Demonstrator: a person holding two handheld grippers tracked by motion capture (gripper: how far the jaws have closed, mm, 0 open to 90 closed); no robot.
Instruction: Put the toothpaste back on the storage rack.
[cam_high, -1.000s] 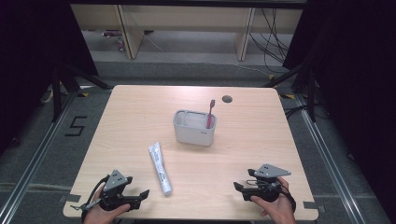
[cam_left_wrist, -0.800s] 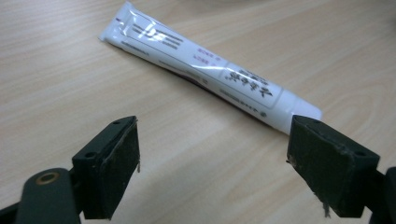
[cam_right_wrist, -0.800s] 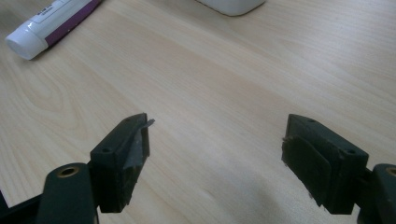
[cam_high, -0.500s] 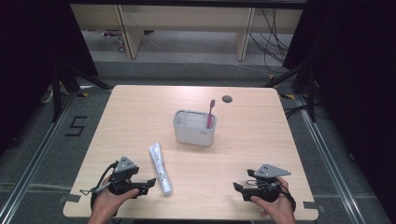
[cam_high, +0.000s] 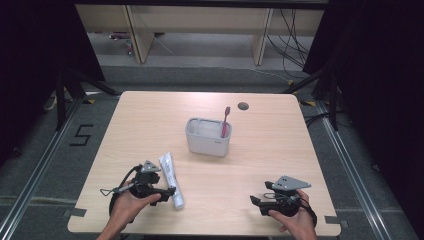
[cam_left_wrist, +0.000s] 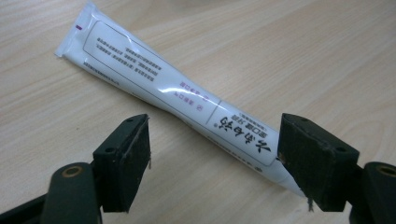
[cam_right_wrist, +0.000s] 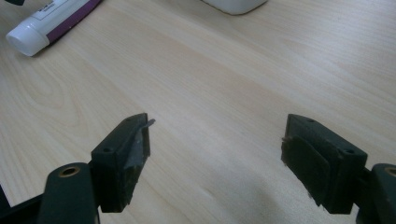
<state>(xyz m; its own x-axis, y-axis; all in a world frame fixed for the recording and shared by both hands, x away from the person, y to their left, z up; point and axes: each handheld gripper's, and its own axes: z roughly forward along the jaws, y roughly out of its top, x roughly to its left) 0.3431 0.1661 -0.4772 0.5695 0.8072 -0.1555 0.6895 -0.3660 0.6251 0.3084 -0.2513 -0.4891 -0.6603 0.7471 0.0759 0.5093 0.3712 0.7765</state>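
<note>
Toothpaste, one white tube (cam_left_wrist: 187, 100), lies flat on the worktop (cam_high: 280, 160) near its front left, just in front of the left claw (cam_high: 167, 192). In the left gripper view the tube runs slantwise between the two black jaws, its cap end hidden behind the jaw on that picture's right; whether that pad touches the tube is hard to tell, while the other pad stands clear of it. The jaws have just been closing a little, yet they are spread with the tube between them, not pinched. The small print on the tube is too fine to read.

One grey holder (cam_high: 207, 137) stands at the worktop's middle, well apart from the tube, with one red toothbrush (cam_high: 226, 121) upright in its right compartment; the brush's lower end is hidden by the wall. In the right gripper view the holder is cut off at the top edge, and the tube's cap end shows at the upper left corner.

The right claw (cam_high: 258, 204) rests near the front right, jaws spread over bare wood, holding nothing
</note>
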